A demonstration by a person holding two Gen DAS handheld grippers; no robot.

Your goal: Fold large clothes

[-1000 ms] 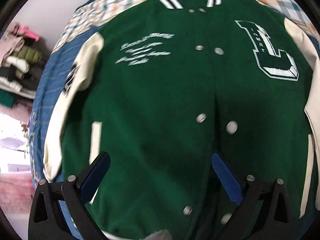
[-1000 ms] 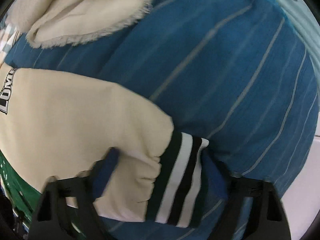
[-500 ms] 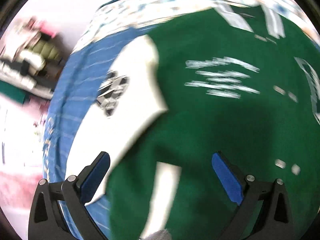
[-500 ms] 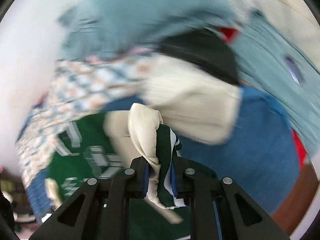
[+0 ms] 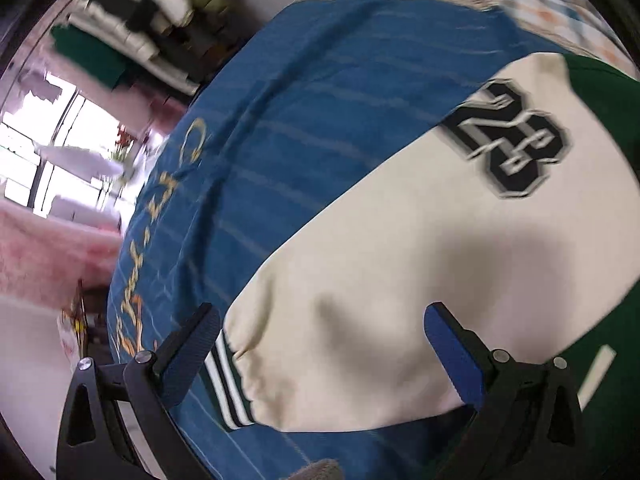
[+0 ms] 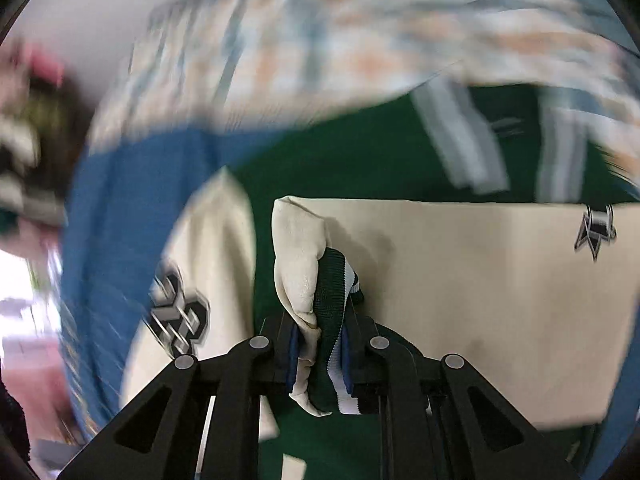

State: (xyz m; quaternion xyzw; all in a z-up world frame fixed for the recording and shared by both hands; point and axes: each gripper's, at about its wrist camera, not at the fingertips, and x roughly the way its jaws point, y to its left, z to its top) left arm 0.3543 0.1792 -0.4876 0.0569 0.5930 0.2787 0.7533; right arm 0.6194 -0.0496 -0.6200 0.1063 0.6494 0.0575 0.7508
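A green varsity jacket (image 6: 360, 152) with cream sleeves lies face up on a blue striped bedspread (image 5: 320, 120). My left gripper (image 5: 320, 340) is open, its fingers on either side of the cream sleeve (image 5: 400, 272) with the number patch, near its striped cuff (image 5: 228, 384). My right gripper (image 6: 320, 354) is shut on the other sleeve's striped cuff (image 6: 334, 280) and holds that cream sleeve (image 6: 480, 280) stretched across the green chest. The numbered sleeve also shows in the right wrist view (image 6: 200, 280).
A checked blanket (image 6: 360, 40) lies at the head of the bed beyond the collar. A pile of folded clothes (image 5: 152, 28) sits off the bed's left side, by a bright window (image 5: 60, 148). The bedspread edge (image 5: 132, 280) runs close to my left gripper.
My right gripper shut on the striped cuff, lifted it and carried the sleeve across the jacket's chest. My left gripper swung left from the jacket's front to the numbered sleeve, staying open.
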